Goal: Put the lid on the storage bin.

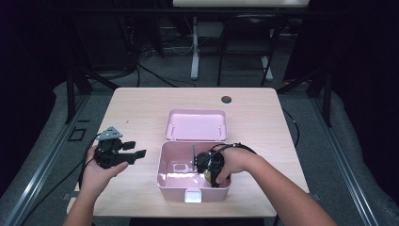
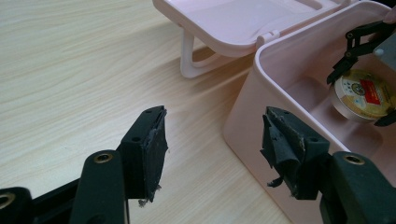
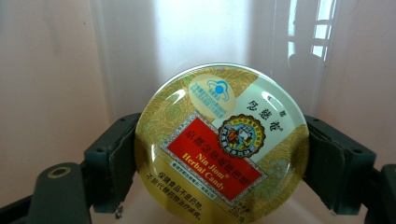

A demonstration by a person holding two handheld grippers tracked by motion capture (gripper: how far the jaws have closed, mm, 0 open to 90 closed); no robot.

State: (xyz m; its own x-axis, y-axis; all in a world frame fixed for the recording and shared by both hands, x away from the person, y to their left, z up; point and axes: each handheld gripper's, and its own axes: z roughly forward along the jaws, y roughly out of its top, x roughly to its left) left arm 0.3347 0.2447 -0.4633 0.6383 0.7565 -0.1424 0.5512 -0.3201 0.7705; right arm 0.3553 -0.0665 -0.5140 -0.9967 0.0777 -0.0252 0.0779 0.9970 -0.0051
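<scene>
Between the jaws of the right tongs (image 3: pixel 219 154): one round candy tin (image 3: pixel 222 140), gold lid with a red label, pinched at its two opposite edges, lid facing the camera. Below and around the right tongs (image 1: pixel 207 172): one pink box (image 1: pixel 164 176), open, its floor bare apart from the tin (image 1: pixel 207 177), which sits low inside, near the front wall; whether it touches the floor cannot be told. Beyond the right tongs: the box's hinged lid (image 1: pixel 196 125), laid back flat on the table (image 1: pixel 136 108). To the outer side of the box: the left tongs (image 1: pixel 131 153), spread wide, holding nothing, hovering over the table just beside the box wall (image 2: pixel 243 126), with the tin (image 2: pixel 362 95) in sight over the rim. Step in hand, by judgement: the tin is either being set down in the box or lifted out of it; the pictures do not settle which. Next move, if placing: lower until the tin rests on the floor, then part the jaws and withdraw straight up, clear of the walls. If removing: keep the pinch firm, since the tin's rim is smooth and curved, and rise vertically.
</scene>
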